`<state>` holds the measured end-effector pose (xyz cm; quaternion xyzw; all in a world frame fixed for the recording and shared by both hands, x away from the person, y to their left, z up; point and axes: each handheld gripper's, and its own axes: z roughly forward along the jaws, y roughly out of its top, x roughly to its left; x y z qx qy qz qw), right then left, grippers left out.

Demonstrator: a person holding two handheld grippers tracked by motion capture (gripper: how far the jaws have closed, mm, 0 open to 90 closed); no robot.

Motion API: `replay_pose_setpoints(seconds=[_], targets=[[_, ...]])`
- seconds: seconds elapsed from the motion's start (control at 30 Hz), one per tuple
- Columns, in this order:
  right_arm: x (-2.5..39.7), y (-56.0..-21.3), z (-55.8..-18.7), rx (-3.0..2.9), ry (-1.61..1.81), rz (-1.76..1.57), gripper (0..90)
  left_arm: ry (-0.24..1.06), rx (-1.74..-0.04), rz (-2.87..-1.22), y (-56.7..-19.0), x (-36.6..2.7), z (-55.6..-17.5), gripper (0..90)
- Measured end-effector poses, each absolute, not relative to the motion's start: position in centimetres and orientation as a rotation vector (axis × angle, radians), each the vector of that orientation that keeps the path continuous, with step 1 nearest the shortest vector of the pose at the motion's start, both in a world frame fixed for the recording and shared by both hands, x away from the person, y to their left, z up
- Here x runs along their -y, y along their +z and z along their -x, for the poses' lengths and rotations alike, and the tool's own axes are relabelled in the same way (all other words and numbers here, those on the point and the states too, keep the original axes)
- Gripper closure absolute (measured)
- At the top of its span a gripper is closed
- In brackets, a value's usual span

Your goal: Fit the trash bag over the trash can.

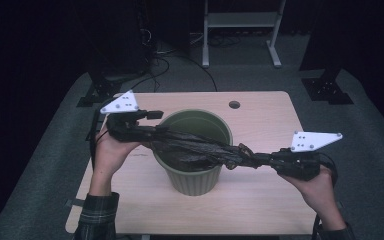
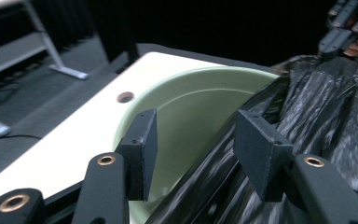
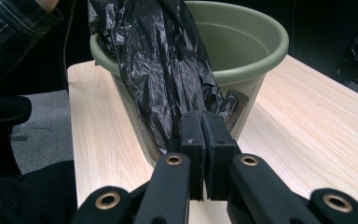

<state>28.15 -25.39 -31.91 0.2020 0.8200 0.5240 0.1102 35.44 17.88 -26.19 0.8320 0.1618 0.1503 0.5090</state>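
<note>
A: Table [image 1: 260,195] status? Bag [image 1: 200,145] location?
B: Bag stretched across pot [image 1: 196,150] rim, 9 to 3 o'clock. Right gripper [image 3: 204,140] clamped on bag; left gripper [image 2: 196,140] jaws wide, bag between.

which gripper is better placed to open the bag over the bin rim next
Left. The left gripper has its jaws apart at the bin rim, with the bag lying against one jaw, free to regrip. The right gripper is shut on the bag's other end, anchoring it.
</note>
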Motion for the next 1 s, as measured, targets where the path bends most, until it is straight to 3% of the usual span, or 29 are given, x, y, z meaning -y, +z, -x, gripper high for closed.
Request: replay_pose_setpoints(seconds=[0.17, 0.3, 0.47, 1.0], targets=[[25.3, -31.9, -28.3, -2.409, 1.543, -0.589, 88.2, 0.303, -0.358, -2.050, -27.3, -15.6, -36.1, 48.3], [25.3, -31.7, -28.4, -2.398, 1.550, -0.589, 88.6, 0.277, -0.338, -2.106, -28.0, -14.7, -36.3, 53.2], [25.4, -31.4, -28.5, -2.381, 1.558, -0.586, 89.0, 0.250, -0.297, -2.173, -28.5, -14.6, -36.1, 90.0], [25.7, -31.4, -28.2, -2.390, 1.518, -0.564, 89.9, 0.461, -0.531, -1.962, -26.1, -21.5, -37.1, 90.0]])
